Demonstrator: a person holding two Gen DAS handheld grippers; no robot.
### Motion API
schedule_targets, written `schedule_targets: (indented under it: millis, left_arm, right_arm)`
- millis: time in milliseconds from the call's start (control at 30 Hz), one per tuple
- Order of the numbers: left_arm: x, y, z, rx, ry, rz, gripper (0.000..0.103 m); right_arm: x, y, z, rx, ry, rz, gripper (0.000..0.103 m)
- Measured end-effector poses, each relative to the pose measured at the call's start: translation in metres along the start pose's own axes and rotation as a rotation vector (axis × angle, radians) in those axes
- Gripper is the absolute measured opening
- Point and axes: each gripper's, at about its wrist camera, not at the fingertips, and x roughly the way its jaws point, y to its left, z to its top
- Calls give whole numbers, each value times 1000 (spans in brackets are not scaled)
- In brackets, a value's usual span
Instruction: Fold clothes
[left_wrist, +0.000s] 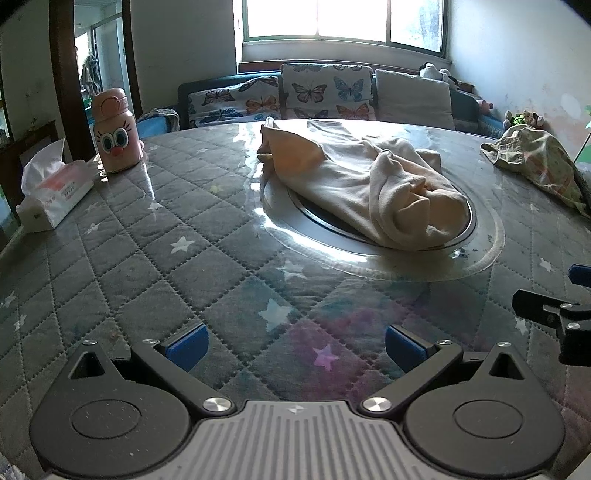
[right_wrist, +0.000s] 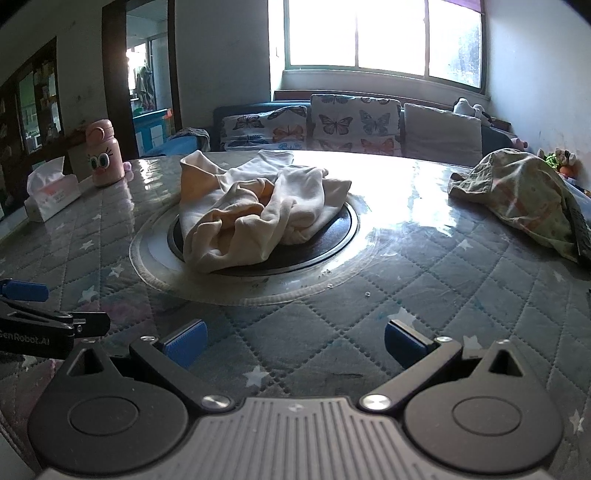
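Step in hand: the reach has not yet begun; I judge the first job is to go to the cream garment (left_wrist: 373, 188) and open it flat before any fold.
Cream garment: it lies crumpled in a heap on the middle of the bench (left_wrist: 147, 280), over the dark round inset (right_wrist: 317, 243), with one end towards the window.
Left hand-held gripper (left_wrist: 295, 345): jaws spread wide, nothing between them, low over the quilted cover at the near edge, well apart from the garment.
Right hand-held gripper (right_wrist: 293, 341): jaws also spread wide and empty, just beside the left one, near the same edge.
Good grasp: take two outer edges, one on each side, not the bunched middle; a pinch on the thick folds will probably lift several layers together.
Surface: the clear cover looks glossy, so the cloth may slide; pulling slowly outwards should spread it.
Keep away from: the patterned garment (right_wrist: 524, 195) at the right edge, the pink bottle (left_wrist: 116, 129) and the tissue box (left_wrist: 51, 195) at the left.
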Motion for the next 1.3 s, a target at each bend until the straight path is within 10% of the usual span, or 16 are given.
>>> schedule_targets:
  millis: [1300]
  left_arm:
    - [6,-7,4,12,29,1,103]
  right_arm:
    - [7,4,1,-1,23,33,103]
